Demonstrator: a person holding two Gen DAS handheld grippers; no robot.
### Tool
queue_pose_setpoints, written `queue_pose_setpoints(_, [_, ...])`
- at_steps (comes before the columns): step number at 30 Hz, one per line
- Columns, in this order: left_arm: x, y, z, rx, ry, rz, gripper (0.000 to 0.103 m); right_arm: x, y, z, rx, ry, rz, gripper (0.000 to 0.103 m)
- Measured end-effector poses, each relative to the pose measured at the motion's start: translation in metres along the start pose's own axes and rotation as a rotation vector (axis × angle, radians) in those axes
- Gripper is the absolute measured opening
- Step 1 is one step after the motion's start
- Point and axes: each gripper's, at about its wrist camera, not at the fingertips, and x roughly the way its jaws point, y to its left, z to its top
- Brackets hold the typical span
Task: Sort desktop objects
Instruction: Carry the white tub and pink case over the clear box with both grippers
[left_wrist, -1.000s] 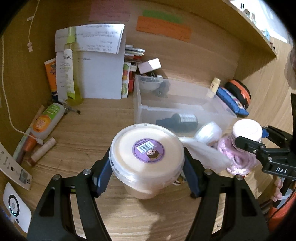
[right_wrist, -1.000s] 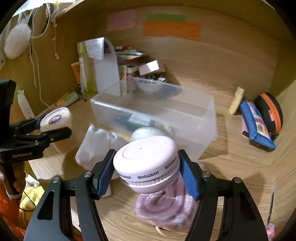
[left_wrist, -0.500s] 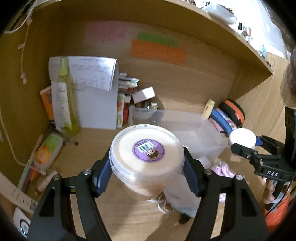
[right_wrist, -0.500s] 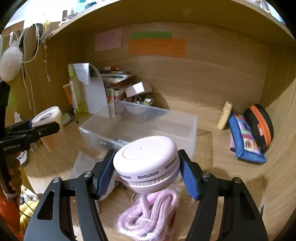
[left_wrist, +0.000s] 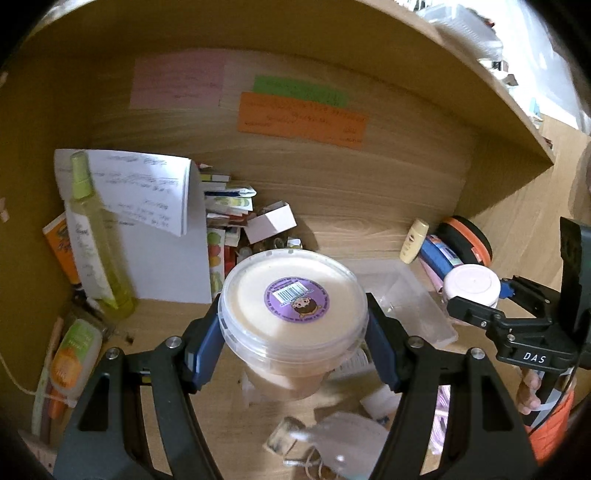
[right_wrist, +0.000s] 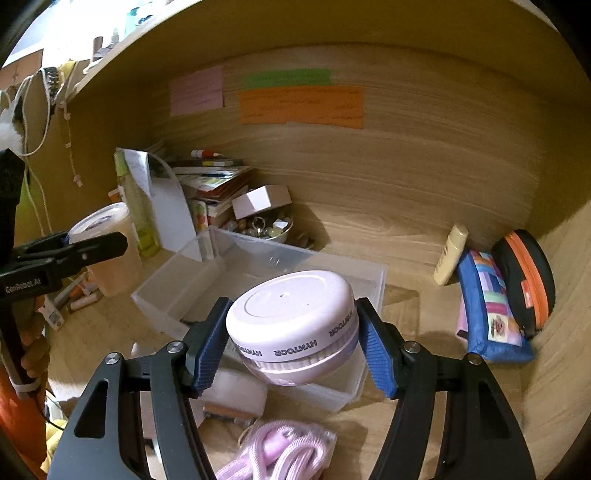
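My left gripper (left_wrist: 293, 345) is shut on a clear round tub (left_wrist: 293, 295) with a cream lid and purple barcode sticker, held above the desk. It also shows in the right wrist view (right_wrist: 107, 243) at the left. My right gripper (right_wrist: 291, 347) is shut on a pale pink round HYNTOOR device (right_wrist: 291, 317), held over the near end of the clear plastic bin (right_wrist: 177, 280). In the left wrist view the pink device (left_wrist: 471, 284) and right gripper (left_wrist: 480, 306) sit at the right, beside the bin (left_wrist: 417, 306).
A pink cable bundle (right_wrist: 280, 450) and white packets (left_wrist: 347, 439) lie on the desk below. A green spray bottle (left_wrist: 96, 236), papers (left_wrist: 159, 206), books and a white box (right_wrist: 258, 199) stand at the back left. A cream tube (right_wrist: 450, 254), blue pouch (right_wrist: 491, 306) and black-orange case (right_wrist: 528, 280) sit at the right.
Both grippers have risen from the desk with their objects. The pink device has lifted off the pink cable bundle, and the tub is higher, so more of the back wall shows.
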Motion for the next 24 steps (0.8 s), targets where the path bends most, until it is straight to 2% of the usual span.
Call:
queue_pose_setpoints(9, [0.044,-0.007,0.007,0.021,0.067,-0.019,0.069,0.042,-0.004,0.01,0.0,0.067,0.013,0.063])
queue_pose_setpoints(24, [0.104,-0.015,-0.009,0.057,0.196,-0.001,0.068,0.09,-0.002,-0.008,-0.01,0.185,0.029,0.063])
